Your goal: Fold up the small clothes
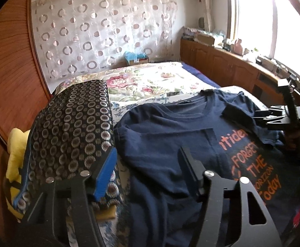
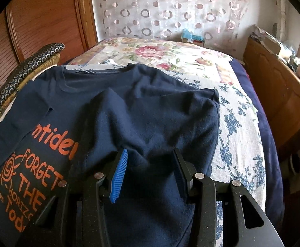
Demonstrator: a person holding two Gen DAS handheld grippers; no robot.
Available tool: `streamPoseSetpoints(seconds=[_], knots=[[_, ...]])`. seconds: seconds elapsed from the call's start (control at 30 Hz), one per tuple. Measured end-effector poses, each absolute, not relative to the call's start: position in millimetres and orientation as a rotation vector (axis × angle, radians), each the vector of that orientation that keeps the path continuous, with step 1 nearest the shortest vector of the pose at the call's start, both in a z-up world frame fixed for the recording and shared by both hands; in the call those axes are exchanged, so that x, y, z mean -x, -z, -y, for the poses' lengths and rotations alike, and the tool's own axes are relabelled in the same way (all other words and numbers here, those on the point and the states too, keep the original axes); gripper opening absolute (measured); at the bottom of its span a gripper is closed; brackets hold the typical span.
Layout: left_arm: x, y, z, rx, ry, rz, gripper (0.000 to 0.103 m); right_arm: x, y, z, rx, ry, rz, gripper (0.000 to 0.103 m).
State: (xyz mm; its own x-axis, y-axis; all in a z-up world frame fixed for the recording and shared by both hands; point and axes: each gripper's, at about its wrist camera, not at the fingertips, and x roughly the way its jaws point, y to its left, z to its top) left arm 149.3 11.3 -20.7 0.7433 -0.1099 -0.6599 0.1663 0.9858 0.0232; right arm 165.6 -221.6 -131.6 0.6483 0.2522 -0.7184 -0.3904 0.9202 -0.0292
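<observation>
Right wrist view: we note navy T-shirt (image 2: 150,94) lying collar-away, its folded side directly under the unclenched right gripper (image 2: 150,173); left gripper (image 1: 148,170), likewise released, hovers over the opposite side.

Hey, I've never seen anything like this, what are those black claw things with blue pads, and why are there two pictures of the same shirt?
They are two handheld grippers, one in each of a person's hands, each carrying a camera that looks along its fingers. One picture is from the left gripper, the other from the right gripper. A navy T-shirt with orange lettering lies on a floral bedspread, one side already folded over. A patterned cushion sits beside it. Both grippers hover open over the shirt, holding nothing.
</observation>
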Motion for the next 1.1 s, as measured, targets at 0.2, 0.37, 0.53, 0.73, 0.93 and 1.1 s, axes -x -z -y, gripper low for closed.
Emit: streamPoseSetpoints(seconds=[0.2,0.37,0.53,0.73,0.93,1.1], knots=[[-181.5,19.3,-0.9,-0.158,0.146,-0.799,0.051,-163.5,133.8,219.6,0.190,-0.367,-0.784,0.052],[-221.1,30.2,5.8,-0.180,0.132,-0.903,0.041,-164.1,137.2,227.6,0.186,-0.362,-0.784,0.056],[-255.8,49.3,4.6,-0.219,0.068,-1.004,0.040,-166.4,137.9,229.1,0.187,-0.357,-0.784,0.058],[-277.4,71.0,-0.7,-0.279,0.001,-1.095,0.040,-167.0,138.3,230.9,0.188,-0.357,-0.784,0.059],[-278.1,81.7,1.7,-0.320,0.001,-1.113,0.038,-167.0,138.5,231.0,0.188,-0.358,-0.784,0.060],[-272.7,80.9,1.0,-0.292,0.052,-1.111,0.009,-166.9,138.6,231.0,0.187,-0.360,-0.785,0.061]])
